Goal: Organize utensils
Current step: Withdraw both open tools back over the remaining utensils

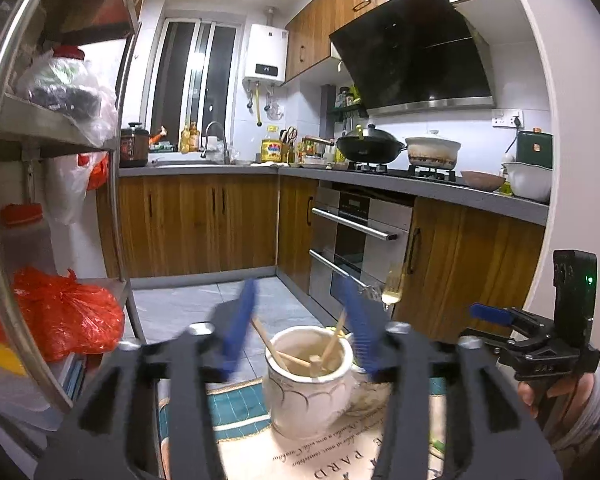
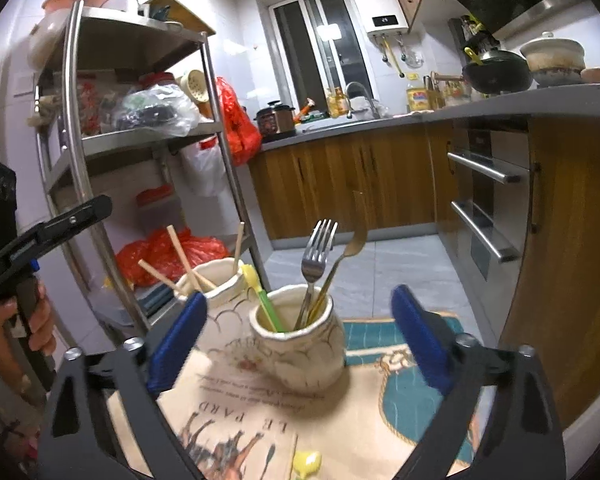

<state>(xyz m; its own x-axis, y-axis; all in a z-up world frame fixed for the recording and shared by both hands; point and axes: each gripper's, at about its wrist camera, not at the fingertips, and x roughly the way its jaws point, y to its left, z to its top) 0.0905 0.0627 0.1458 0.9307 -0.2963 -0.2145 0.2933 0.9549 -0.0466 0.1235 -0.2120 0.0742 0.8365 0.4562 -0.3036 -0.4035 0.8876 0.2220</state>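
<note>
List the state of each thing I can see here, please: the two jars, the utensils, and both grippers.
Chopstick jar: upright, holding wooden chopsticks.
Fork jar: upright on the cloth.
Silver fork: standing in the fork jar, tines up.
Gold utensil: standing in the same jar.
Green utensil: leaning in it.
Left gripper: open, empty.
Right gripper: open, empty.

Cream jars [image 2: 300, 344] with scalloped line pattern; teal-and-beige tablecloth [image 2: 380, 412], horse print; blue gripper pads [image 2: 176, 340]; silver fork [image 2: 318, 256]; green-yellow utensil [image 2: 260, 292].
</note>
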